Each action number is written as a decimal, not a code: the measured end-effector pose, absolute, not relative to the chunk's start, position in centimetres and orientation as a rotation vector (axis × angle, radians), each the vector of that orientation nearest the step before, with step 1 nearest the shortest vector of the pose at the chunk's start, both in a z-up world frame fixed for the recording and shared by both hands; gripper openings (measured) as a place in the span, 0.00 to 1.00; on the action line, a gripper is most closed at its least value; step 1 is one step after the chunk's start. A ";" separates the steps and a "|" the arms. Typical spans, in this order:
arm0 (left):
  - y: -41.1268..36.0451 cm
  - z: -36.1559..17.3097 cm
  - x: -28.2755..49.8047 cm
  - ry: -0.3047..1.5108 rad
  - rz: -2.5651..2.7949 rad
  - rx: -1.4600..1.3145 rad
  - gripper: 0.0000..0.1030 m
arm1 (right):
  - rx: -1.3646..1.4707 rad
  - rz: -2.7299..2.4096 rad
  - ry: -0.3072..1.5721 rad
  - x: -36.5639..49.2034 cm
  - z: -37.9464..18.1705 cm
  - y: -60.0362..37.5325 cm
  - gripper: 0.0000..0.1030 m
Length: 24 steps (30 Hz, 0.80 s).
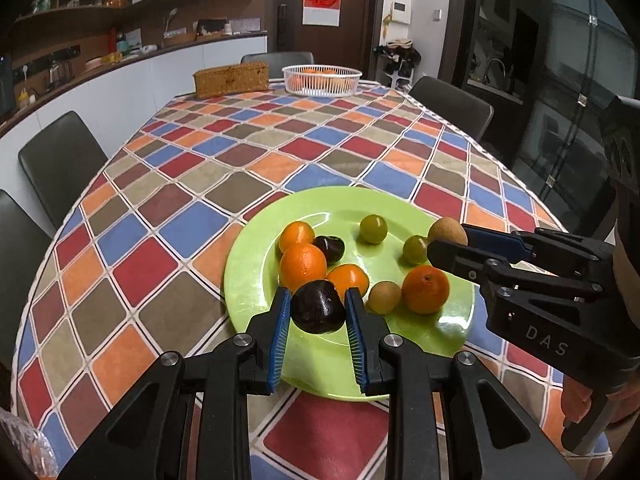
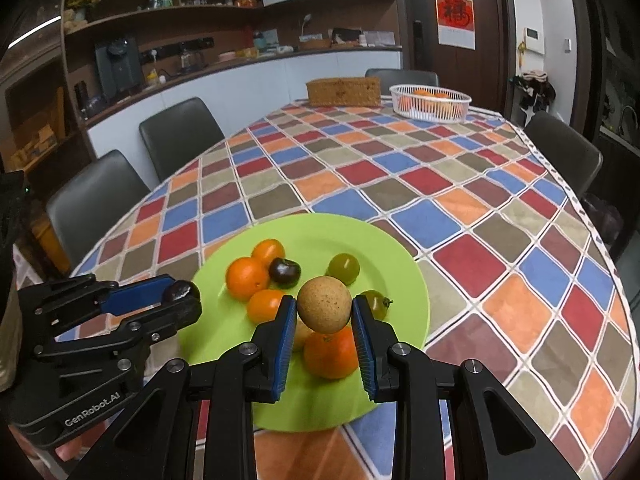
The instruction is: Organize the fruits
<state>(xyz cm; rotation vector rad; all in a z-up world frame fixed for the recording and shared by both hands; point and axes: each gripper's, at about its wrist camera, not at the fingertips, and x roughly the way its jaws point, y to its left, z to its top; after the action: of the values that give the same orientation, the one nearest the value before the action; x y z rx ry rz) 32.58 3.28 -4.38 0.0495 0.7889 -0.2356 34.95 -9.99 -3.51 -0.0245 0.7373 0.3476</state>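
Note:
A green plate (image 1: 256,280) (image 2: 400,280) on the checked tablecloth holds several oranges (image 1: 303,266), green fruits (image 1: 373,229), a dark cherry (image 1: 329,249) and a tan fruit (image 1: 384,297). My left gripper (image 1: 318,306) is shut on a dark cherry (image 1: 318,307) above the plate's near side; it also shows in the right wrist view (image 2: 182,294). My right gripper (image 2: 324,312) is shut on a tan round fruit (image 2: 324,309) and holds it above the plate; in the left wrist view it (image 1: 450,240) holds that fruit (image 1: 447,231) at the plate's right edge.
A white wire basket (image 1: 322,79) (image 2: 430,103) with oranges and a woven box (image 1: 231,79) (image 2: 343,91) stand at the table's far end. Dark chairs (image 1: 60,160) surround the table. A counter runs along the left wall.

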 end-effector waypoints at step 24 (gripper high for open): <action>3.1 -0.1 26.7 0.670 -0.139 0.066 0.58 | 0.002 0.268 0.697 30.2 -1.4 -12.3 0.50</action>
<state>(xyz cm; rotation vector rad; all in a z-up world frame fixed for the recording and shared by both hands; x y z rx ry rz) 26.72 3.13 -0.08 0.0660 0.6699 -0.1385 30.20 -12.28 -1.43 0.0020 0.6965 0.2682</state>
